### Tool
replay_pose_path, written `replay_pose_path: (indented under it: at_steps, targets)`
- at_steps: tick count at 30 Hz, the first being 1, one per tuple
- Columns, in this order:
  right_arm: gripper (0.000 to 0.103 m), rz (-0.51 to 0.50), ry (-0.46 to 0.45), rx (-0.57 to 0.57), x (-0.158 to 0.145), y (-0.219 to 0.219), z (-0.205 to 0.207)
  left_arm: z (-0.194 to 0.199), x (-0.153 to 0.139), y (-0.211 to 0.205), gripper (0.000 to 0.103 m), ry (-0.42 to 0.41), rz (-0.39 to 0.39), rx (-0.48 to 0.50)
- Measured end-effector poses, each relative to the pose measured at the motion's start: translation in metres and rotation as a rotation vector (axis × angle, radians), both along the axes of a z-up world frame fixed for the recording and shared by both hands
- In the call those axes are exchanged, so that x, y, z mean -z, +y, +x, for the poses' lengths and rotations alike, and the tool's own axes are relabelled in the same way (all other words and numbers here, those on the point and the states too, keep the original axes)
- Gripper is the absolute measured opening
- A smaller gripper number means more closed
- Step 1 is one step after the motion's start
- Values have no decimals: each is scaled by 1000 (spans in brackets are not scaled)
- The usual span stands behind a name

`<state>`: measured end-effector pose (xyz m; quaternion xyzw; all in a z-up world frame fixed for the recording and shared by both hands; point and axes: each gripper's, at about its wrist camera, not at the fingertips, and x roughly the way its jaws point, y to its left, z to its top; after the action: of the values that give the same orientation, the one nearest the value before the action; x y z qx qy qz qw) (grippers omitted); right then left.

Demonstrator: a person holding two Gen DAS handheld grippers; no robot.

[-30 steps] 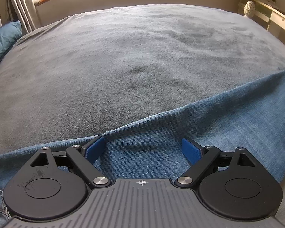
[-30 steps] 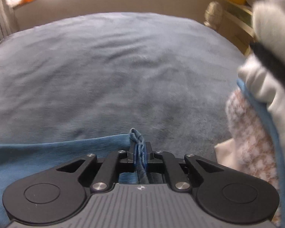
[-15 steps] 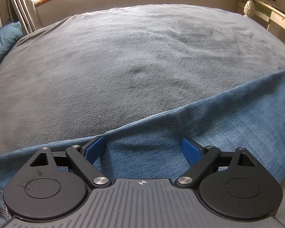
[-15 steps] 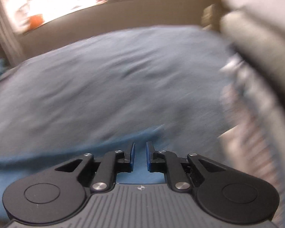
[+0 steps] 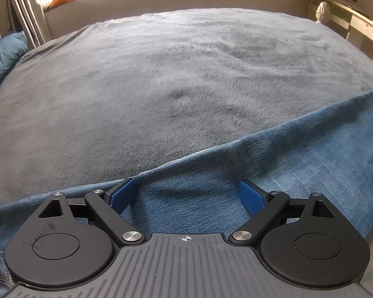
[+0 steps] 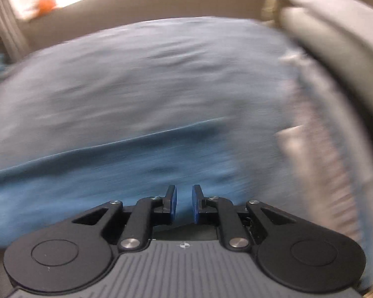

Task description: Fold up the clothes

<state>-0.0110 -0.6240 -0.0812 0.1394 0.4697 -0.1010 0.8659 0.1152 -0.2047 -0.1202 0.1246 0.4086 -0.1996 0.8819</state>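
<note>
Blue denim jeans (image 5: pixel 273 164) lie flat on the grey bed cover (image 5: pixel 161 74), their edge running from lower left to upper right. My left gripper (image 5: pixel 187 193) is open just above the denim, with nothing between its blue pads (image 5: pixel 121 196). In the blurred right wrist view the jeans (image 6: pixel 116 171) spread below my right gripper (image 6: pixel 184 201). Its jaws stand a narrow gap apart and hold nothing.
A stack of folded clothes (image 6: pixel 330 129), grey, checked and white, rises at the right of the right wrist view. A teal pillow (image 5: pixel 5 54) lies at the bed's left edge. A curtain (image 5: pixel 24 10) and shelves (image 5: pixel 353 22) stand behind the bed.
My right gripper has let go of the denim edge it pinched, parted slightly and pulled back, so more of the jeans shows beneath it. The left gripper has barely moved.
</note>
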Motion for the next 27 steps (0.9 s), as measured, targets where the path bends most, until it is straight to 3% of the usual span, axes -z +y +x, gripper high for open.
replay_pose_path:
  at_steps: [3,6,9,12,16,23,27]
  targets:
    - [23,266,0,-11,5,29,-10,-26,-17,2,91,-53,-64,118]
    - [28,550,6,75,31,48,-21,-54,-35,4,91,-105,-133,246]
    - [31,722,19,180,64,55,-26,-81,-44,-4,89,-113,-181,398]
    - [32,780,26,249,85,58,-24,-104,-38,-22,82,-102,-151,522]
    - [31,834,-31,268,97,59,-11,-125,-22,-36,77,-89,-82,607]
    - [29,890,-124,235,91,58,-3,-132,-13,-40,47,-58,-26,621]
    - [29,935,-167,244,95,55,1,-129,-16,-42,29,-48,-44,584]
